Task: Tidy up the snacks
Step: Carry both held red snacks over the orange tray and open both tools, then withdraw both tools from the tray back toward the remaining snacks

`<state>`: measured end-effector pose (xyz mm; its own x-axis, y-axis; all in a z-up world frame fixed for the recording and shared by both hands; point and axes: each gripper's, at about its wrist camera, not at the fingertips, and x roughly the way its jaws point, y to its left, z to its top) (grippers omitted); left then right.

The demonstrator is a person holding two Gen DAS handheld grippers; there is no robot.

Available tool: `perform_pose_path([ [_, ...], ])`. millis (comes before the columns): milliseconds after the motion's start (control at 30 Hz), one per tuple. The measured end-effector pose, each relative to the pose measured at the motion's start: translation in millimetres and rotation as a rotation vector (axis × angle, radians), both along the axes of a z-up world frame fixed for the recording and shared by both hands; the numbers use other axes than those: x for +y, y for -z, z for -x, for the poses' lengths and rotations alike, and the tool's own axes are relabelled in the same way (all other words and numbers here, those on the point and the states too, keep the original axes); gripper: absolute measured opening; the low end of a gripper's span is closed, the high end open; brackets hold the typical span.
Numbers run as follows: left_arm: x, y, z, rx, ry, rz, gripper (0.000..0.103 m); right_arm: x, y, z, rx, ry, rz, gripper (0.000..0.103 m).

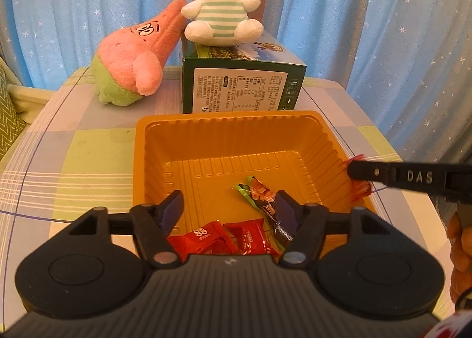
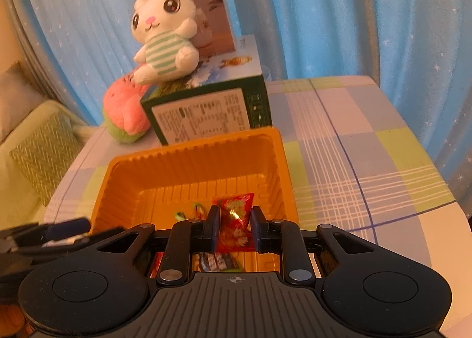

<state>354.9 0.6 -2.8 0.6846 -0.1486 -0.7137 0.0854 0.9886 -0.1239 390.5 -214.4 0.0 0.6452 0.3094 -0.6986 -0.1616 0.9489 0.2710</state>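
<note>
1. Right gripper (image 2: pixel 235 230): jaws are clamped on a red snack packet (image 2: pixel 235 220), pinched about mid-length, with the top end of the packet poking up past the fingertips. It hangs over the near right part of the orange tray (image 2: pixel 188 161), lower middle of the right wrist frame.
2. Left gripper (image 1: pixel 229 210): jaws are spread wide with nothing between them, hovering over the near edge of the tray, bottom centre of the left wrist frame.
3. Inside the tray, in the left wrist view: a green-and-dark candy wrapper (image 1: pixel 262 194) lies on the floor just by the right fingertip, and two red packets (image 1: pixel 224 239) sit side by side right at the near wall, partly hidden behind the gripper body.
4. Behind the tray, touching or nearly touching its far rim, there's a dark green box (image 1: pixel 242 81) with a white label facing the camera.
5. A white bunny plush (image 1: pixel 221 1) in a striped shirt sits on top of that box; a pink starfish plush (image 1: pixel 138 54) leans against the box's left side.
6. Everything's on a bench with a checked cloth (image 1: pixel 73 146), blue starry curtain (image 1: pixel 368 13) across the top of the frame.
</note>
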Motion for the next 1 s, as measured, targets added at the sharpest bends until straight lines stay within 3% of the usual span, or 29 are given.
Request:
perform_pose_path([
  [333, 7.5, -3.0, 26.5, 0.002, -0.017, -0.014, 0.073, -10.4, -10.5, 12.6, 0.007, 0.028, -0.021, 0.024],
  [467, 9.9, -9.4, 46.5, -0.004, -0.017, -0.012, 0.074, -13.6, -23.5, 29.6, -0.015, 0.034, -0.018, 0.044],
  [1000, 10.9, -43.2, 156.5, -0.028, -0.021, -0.019, 0.079, -19.7, -55.9, 157.4, -0.038, 0.049, 0.014, 0.053],
])
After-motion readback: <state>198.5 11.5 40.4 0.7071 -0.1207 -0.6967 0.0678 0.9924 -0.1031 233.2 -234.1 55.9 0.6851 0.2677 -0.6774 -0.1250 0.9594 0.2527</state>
